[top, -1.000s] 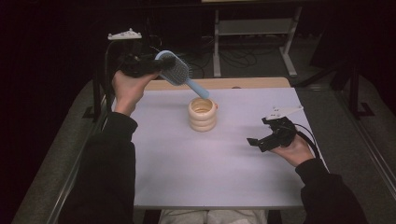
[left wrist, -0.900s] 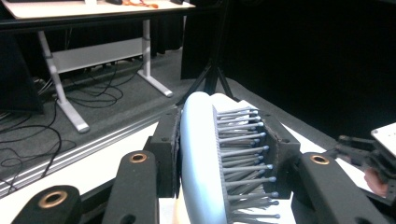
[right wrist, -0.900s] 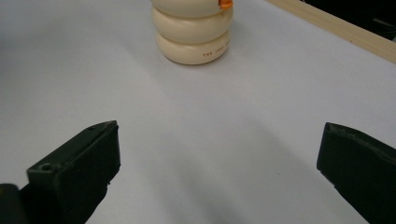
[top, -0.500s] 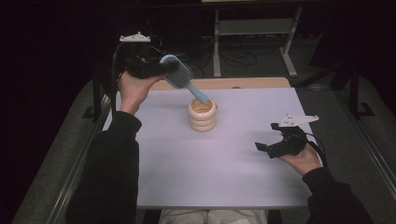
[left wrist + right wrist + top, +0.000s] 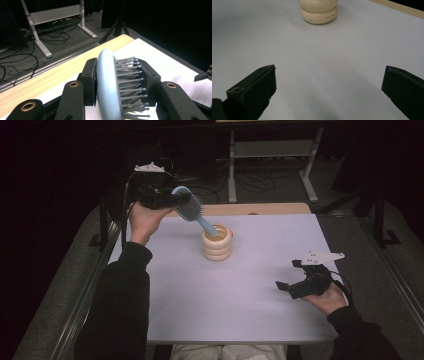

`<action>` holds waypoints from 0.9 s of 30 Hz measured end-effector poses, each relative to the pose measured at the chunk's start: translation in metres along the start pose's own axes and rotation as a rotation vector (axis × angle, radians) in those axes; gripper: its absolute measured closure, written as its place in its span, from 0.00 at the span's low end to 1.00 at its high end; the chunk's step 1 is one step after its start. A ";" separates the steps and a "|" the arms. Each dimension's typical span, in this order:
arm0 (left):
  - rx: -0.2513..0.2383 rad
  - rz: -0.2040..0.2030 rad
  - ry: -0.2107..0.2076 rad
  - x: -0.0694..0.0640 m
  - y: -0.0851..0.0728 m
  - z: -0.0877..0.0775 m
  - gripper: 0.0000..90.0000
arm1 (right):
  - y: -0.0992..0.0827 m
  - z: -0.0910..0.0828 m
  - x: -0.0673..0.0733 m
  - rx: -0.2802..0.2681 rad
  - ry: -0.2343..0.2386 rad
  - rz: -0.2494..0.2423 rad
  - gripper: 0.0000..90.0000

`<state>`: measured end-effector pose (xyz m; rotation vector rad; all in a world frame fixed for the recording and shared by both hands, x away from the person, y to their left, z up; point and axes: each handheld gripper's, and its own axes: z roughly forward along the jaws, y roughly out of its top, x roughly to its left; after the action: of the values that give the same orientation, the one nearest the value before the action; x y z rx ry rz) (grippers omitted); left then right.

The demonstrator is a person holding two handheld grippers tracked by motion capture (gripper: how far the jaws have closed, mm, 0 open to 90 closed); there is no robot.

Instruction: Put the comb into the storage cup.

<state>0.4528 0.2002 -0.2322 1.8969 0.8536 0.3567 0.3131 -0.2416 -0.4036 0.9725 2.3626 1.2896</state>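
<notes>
A light blue hairbrush hangs tilted over the cream ribbed cup at the table's middle back, its handle tip dipping into the cup's mouth. My left gripper is shut on the brush head; in the left gripper view the head sits clamped between the two black jaws, bristles facing right. My right gripper rests low at the table's right side, open, with nothing between its fingers. The right gripper view shows the cup's base far ahead over bare white surface.
A white sheet covers the table, with a wooden strip along the far edge. Behind the table stand a white metal frame and cables on the dark floor. Black stands flank both sides.
The left hand has lowered the brush a little, bringing its handle tip into the cup's mouth. The right gripper has drifted right and toward the near edge.
</notes>
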 end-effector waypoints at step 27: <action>0.040 -0.041 -0.007 0.005 -0.020 0.032 0.63 | -0.006 -0.002 0.003 -0.015 0.009 -0.005 0.00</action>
<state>0.4667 0.1871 -0.2649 1.9129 0.9000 0.3099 0.3071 -0.2429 -0.4074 0.9586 2.3570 1.3103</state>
